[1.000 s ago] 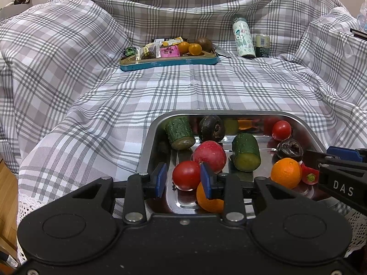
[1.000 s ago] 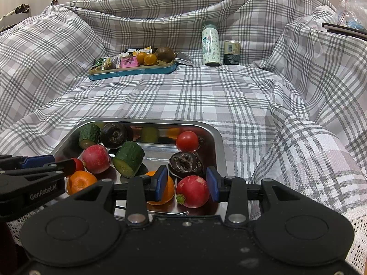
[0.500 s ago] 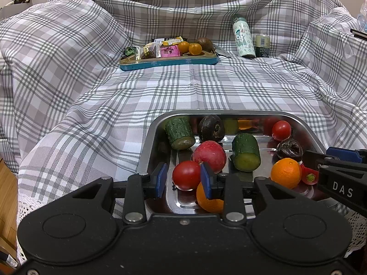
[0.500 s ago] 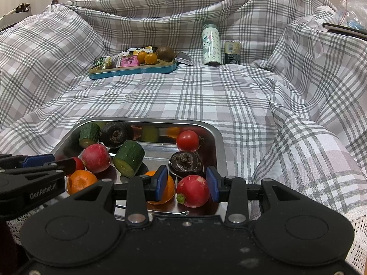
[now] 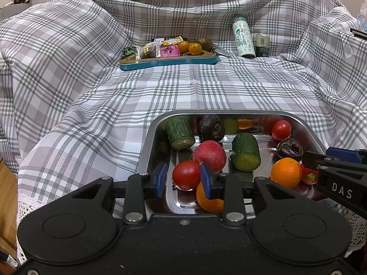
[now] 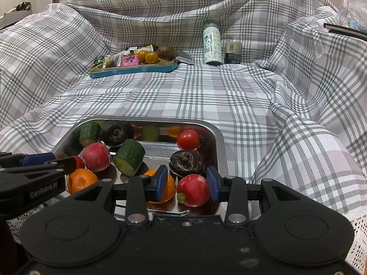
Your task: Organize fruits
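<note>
Fruits fill the shiny metal tray [image 5: 146,142]. Left gripper [image 5: 183,180] and right gripper [image 6: 186,184] are both open; left frames the round red tomato [image 5: 186,175], and should squeeze next.

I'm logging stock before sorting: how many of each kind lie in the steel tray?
Cucumber pieces: 2
Tomatoes: 2
Oranges: 2
Red radishes: 2
Dark purple fruits: 2
Total: 10
</note>
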`<move>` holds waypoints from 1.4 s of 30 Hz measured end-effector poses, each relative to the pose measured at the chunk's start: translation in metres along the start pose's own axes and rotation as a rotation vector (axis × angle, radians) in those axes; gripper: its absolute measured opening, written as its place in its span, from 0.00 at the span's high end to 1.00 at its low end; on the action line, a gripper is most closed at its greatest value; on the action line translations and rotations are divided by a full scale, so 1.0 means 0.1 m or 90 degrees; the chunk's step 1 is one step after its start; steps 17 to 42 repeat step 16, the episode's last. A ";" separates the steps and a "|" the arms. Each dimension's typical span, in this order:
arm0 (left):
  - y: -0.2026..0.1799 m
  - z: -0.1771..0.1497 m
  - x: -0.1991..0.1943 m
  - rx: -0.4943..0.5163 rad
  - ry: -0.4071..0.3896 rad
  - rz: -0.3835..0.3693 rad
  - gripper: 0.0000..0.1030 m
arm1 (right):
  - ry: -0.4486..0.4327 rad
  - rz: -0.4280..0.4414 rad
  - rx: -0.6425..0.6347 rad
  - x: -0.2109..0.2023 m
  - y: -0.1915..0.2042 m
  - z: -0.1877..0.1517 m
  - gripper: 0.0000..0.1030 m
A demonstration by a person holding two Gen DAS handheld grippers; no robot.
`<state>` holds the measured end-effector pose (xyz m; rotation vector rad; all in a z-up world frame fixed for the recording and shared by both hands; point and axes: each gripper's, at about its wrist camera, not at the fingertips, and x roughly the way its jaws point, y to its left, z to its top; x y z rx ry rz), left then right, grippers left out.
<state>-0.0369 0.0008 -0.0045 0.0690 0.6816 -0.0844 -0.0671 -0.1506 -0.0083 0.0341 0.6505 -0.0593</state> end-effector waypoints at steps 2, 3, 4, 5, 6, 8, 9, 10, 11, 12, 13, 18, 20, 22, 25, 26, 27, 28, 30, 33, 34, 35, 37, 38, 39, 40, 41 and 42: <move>0.00 0.00 0.00 0.000 0.000 0.000 0.60 | 0.000 0.000 0.000 0.00 0.00 0.00 0.61; 0.00 0.00 0.00 0.000 0.000 0.000 0.60 | 0.000 0.000 0.000 0.00 0.00 0.00 0.61; 0.00 0.00 0.00 0.000 -0.001 0.000 0.60 | 0.000 0.000 0.001 0.00 0.00 0.00 0.61; 0.00 0.00 0.00 0.000 -0.001 0.000 0.60 | 0.000 0.000 0.000 0.00 0.00 0.00 0.61; 0.00 0.00 0.00 0.000 -0.001 0.000 0.60 | 0.000 0.000 0.000 0.00 0.00 0.00 0.61; 0.00 0.00 0.00 0.000 -0.001 0.000 0.60 | 0.000 0.000 0.000 0.00 0.00 0.00 0.61; 0.00 0.00 0.00 -0.001 -0.002 0.000 0.60 | 0.000 0.000 0.000 0.00 0.00 0.00 0.61; 0.00 0.00 0.00 -0.001 -0.002 -0.001 0.60 | 0.000 0.000 0.000 0.00 0.00 0.00 0.61; 0.00 0.00 0.00 -0.001 -0.002 -0.001 0.60 | 0.000 0.000 0.000 0.00 0.00 0.00 0.61; -0.01 0.00 -0.01 -0.001 -0.002 -0.001 0.60 | 0.000 0.000 0.000 0.00 0.00 0.00 0.61; 0.00 0.00 0.00 -0.001 -0.002 -0.001 0.60 | 0.000 0.000 0.000 0.00 0.00 0.00 0.61; -0.02 0.00 -0.01 -0.001 0.000 -0.001 0.60 | 0.000 0.000 0.000 0.00 0.00 0.00 0.61; -0.02 0.00 -0.01 -0.001 0.000 -0.001 0.60 | 0.000 0.000 0.000 0.00 0.00 0.00 0.61; -0.02 0.00 -0.01 -0.001 0.000 -0.001 0.60 | 0.000 0.000 0.000 0.00 0.00 0.00 0.61; -0.02 0.00 -0.01 -0.001 0.000 -0.001 0.60 | 0.000 0.000 0.000 0.00 0.00 0.00 0.61; -0.02 0.00 -0.01 -0.001 0.000 -0.001 0.60 | 0.000 0.000 0.000 0.00 0.00 0.00 0.61; -0.02 0.00 -0.01 -0.001 0.000 -0.001 0.60 | 0.000 0.000 0.000 0.00 0.00 0.00 0.61; -0.02 0.00 -0.01 -0.001 0.000 -0.001 0.60 | 0.000 0.000 0.000 0.00 0.00 0.00 0.61; -0.02 0.00 -0.01 -0.001 0.000 -0.001 0.60 | 0.000 0.000 0.000 0.00 0.00 0.00 0.61; -0.02 0.00 -0.01 -0.001 0.000 -0.001 0.60 | 0.000 0.000 0.000 0.00 0.00 0.00 0.61; -0.02 0.00 -0.01 -0.001 0.000 -0.001 0.60 | 0.000 0.000 0.000 0.00 0.00 0.00 0.61; -0.02 0.00 -0.01 -0.001 0.000 -0.001 0.60 | 0.000 0.000 0.000 0.00 0.00 0.00 0.61; -0.02 0.00 -0.01 -0.001 0.000 -0.001 0.60 | 0.000 0.000 0.000 0.00 0.00 0.00 0.61; -0.02 0.00 -0.01 -0.001 0.000 -0.001 0.60 | 0.000 0.000 0.000 0.00 0.00 0.00 0.61; -0.02 0.00 -0.01 -0.001 0.000 -0.001 0.60 | 0.000 0.000 0.000 0.00 0.00 0.00 0.61; -0.02 0.00 -0.01 -0.001 0.000 -0.001 0.60 | 0.000 0.000 0.000 0.00 0.00 0.00 0.61; -0.02 0.00 -0.01 -0.001 0.000 -0.001 0.60 | 0.000 0.000 0.000 0.00 0.00 0.00 0.61; -0.02 0.00 -0.01 -0.001 0.000 -0.001 0.60 | 0.000 0.000 0.000 0.00 0.00 0.00 0.61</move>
